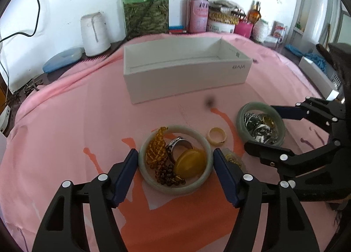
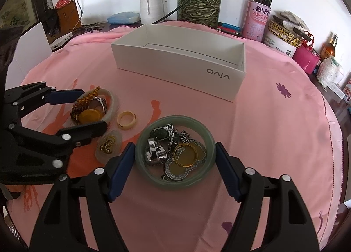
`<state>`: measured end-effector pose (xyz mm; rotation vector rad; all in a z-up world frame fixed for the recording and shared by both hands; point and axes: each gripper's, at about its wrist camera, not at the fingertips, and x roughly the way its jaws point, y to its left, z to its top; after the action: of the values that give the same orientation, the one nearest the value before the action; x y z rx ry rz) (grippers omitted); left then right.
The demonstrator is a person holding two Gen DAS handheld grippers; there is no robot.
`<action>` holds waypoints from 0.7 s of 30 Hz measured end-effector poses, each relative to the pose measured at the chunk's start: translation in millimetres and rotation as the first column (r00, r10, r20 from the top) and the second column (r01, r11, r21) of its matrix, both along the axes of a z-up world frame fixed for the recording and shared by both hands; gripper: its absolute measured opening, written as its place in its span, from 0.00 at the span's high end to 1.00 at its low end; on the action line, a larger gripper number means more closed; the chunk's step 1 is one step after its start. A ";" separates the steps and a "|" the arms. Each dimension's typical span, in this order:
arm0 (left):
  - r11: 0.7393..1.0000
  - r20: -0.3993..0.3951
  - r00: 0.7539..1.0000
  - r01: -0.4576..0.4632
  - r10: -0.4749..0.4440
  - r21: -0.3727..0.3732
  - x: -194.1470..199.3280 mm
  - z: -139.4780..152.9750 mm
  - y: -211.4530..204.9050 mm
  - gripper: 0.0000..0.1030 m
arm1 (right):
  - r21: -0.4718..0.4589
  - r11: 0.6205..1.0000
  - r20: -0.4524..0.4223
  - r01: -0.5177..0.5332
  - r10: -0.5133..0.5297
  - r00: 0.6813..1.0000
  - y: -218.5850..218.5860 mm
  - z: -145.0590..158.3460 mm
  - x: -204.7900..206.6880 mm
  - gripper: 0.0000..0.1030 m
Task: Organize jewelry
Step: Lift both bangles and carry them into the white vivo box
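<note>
Each pale jade bangle lies flat on the pink-covered worktop, squarely between its own hand-held gripper's blue pads. The left hand-held gripper [image 1: 175, 160] grasps the bangle holding amber beads [image 1: 175, 188]; the right hand-held gripper [image 2: 175, 156] grasps the bangle of silver pieces [image 2: 175, 184]. The white box [image 2: 175, 70] stands straight ahead, beyond both.

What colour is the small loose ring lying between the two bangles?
Cream yellow ring, clearest in the right wrist view.
</note>
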<state>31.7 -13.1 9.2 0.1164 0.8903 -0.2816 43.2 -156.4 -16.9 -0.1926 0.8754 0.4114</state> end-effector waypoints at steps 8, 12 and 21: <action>0.998 0.099 0.995 -0.019 0.025 -0.062 -15.7 25.7 11.3 0.33 | 0.054 0.998 0.052 0.010 -0.013 0.999 -7.3 17.7 -6.1 0.33; 0.998 0.108 0.994 -0.017 0.023 -0.058 -19.9 27.7 10.4 0.33 | 0.049 0.999 0.054 0.005 -0.008 0.998 -6.1 17.8 -7.5 0.33; 0.997 0.011 0.999 -0.051 0.052 -0.062 -5.3 8.9 17.7 0.33 | 0.074 0.997 0.035 0.030 -0.033 0.999 -13.5 17.0 -2.3 0.33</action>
<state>26.4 4.5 18.1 0.0376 0.8700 -0.2596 40.9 -169.9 0.2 -0.1177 0.8258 0.4088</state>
